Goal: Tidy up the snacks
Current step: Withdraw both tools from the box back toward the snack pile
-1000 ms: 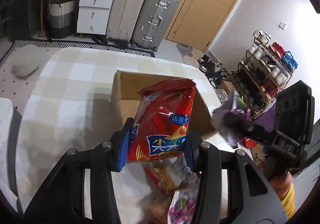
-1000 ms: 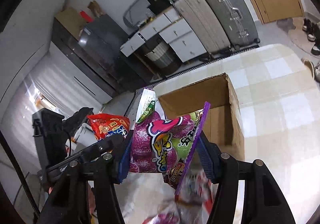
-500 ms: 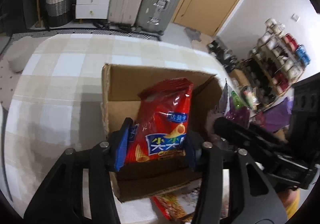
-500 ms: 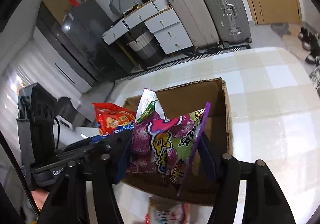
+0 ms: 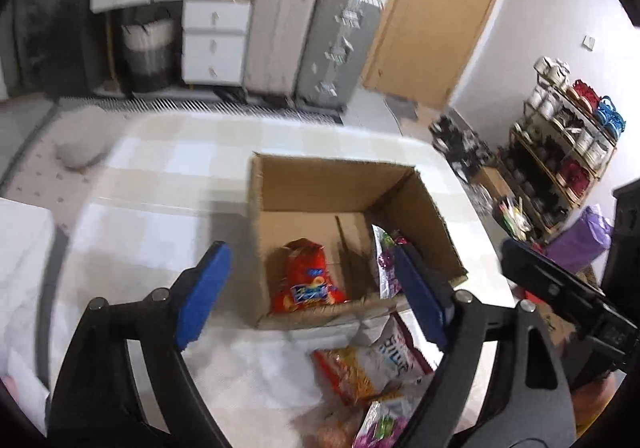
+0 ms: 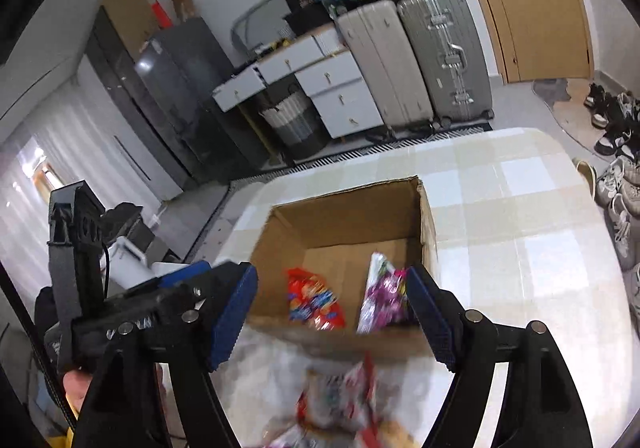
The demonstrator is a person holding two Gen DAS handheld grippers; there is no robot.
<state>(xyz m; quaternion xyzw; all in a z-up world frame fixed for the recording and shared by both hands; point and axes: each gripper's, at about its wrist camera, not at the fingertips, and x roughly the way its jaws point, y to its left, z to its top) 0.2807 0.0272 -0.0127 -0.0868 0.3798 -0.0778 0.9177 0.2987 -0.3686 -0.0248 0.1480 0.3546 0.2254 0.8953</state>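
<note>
- Between the widely spread fingers of the left gripper [image 5: 310, 290], nothing is held; the red snack bag [image 5: 306, 278] is seen beyond them, inside the cardboard box [image 5: 320, 184].
- Ahead of the right gripper [image 6: 334, 312], also spread wide and holding nothing, the purple snack bag [image 6: 382, 298] is seen leaning in the box beside its right finger.
- Below the fingers, more snack packets [image 5: 372, 364] are seen on the table [image 6: 520, 216].

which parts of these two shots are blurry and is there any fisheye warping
Left wrist view: motion blur smears the drawers and suitcases; the cardboard box and red chip bag are softer but readable. Right wrist view: background sharp, only the snack packets in front of the box blur. Both views bend straight lines, with dark vignette corners.
</note>
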